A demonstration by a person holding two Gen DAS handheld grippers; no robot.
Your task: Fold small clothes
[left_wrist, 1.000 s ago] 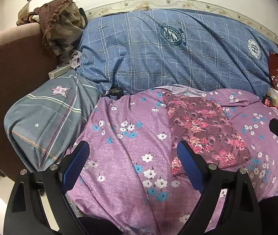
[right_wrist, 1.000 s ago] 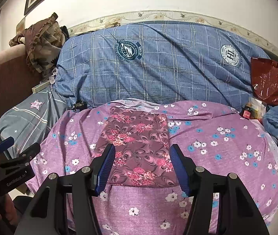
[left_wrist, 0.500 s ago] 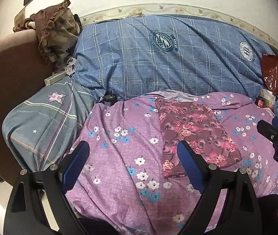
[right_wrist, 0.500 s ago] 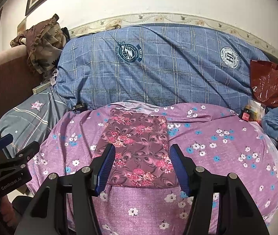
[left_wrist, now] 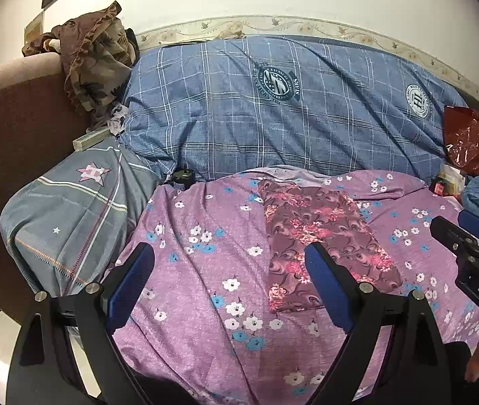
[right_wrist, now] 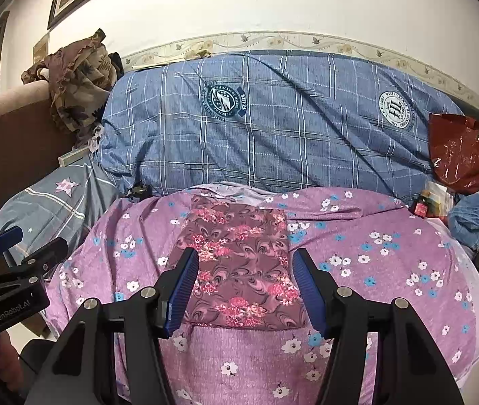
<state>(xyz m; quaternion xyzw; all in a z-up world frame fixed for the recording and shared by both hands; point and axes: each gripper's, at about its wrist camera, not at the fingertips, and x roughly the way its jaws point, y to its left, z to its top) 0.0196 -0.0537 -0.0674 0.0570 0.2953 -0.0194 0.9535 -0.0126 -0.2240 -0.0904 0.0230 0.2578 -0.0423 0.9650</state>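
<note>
We hold both grippers, left gripper (left_wrist: 229,287) and right gripper (right_wrist: 244,290), jaws apart and empty, above the folded floral cloth (right_wrist: 239,266) lying flat on the purple bedspread (right_wrist: 374,270), apparently finished.

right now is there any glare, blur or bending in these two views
Left wrist view: sharp, the wall border bows with the lens, corners dark. Right wrist view: also sharp, glare on the red plastic bag, folded cloth evenly lit.
</note>
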